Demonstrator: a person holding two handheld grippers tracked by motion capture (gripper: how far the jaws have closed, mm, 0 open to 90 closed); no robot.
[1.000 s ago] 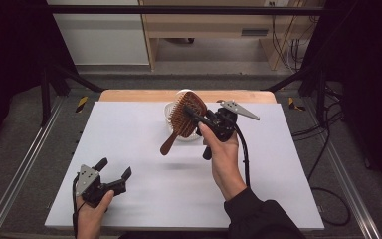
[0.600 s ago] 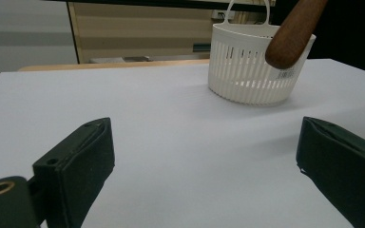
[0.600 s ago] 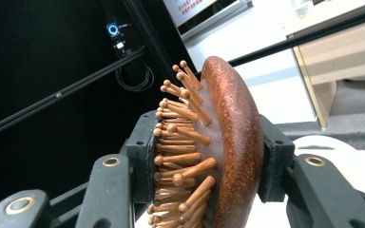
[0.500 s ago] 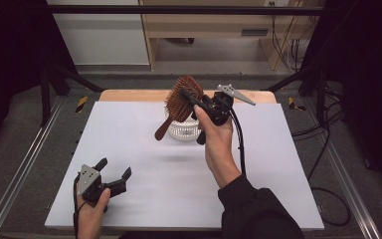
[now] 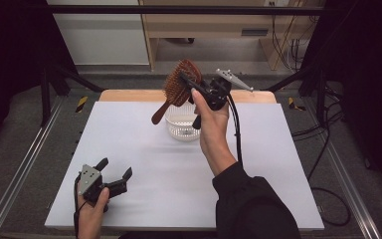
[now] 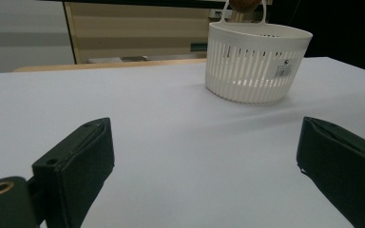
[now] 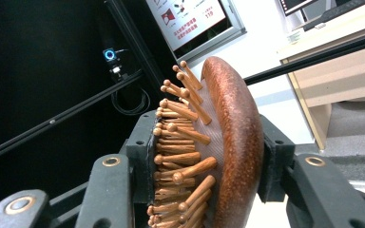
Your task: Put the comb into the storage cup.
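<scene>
A brown wooden hairbrush (image 5: 176,85) hangs in the air above the far middle of the table, handle slanting down to the left. My right gripper (image 5: 189,83) is shut on its head; in the right gripper view the jaws press the bristle side and the rounded back of the hairbrush (image 7: 228,142). Below it stands a small white slotted basket (image 5: 182,127), also seen ahead in the left gripper view as the basket (image 6: 254,64). My left gripper (image 5: 114,172) rests open at the near left of the white table (image 5: 144,164), with nothing between its jaws.
A wooden board edge (image 5: 124,95) runs along the table's far side. Metal rails (image 5: 25,164) flank the table left and right. A black cable (image 5: 236,132) trails from the right gripper along the forearm. Shelving and cables stand beyond the table.
My right gripper has lifted the hairbrush higher and slightly farther from the person, clear above the basket. The left gripper has stayed in place, open.
</scene>
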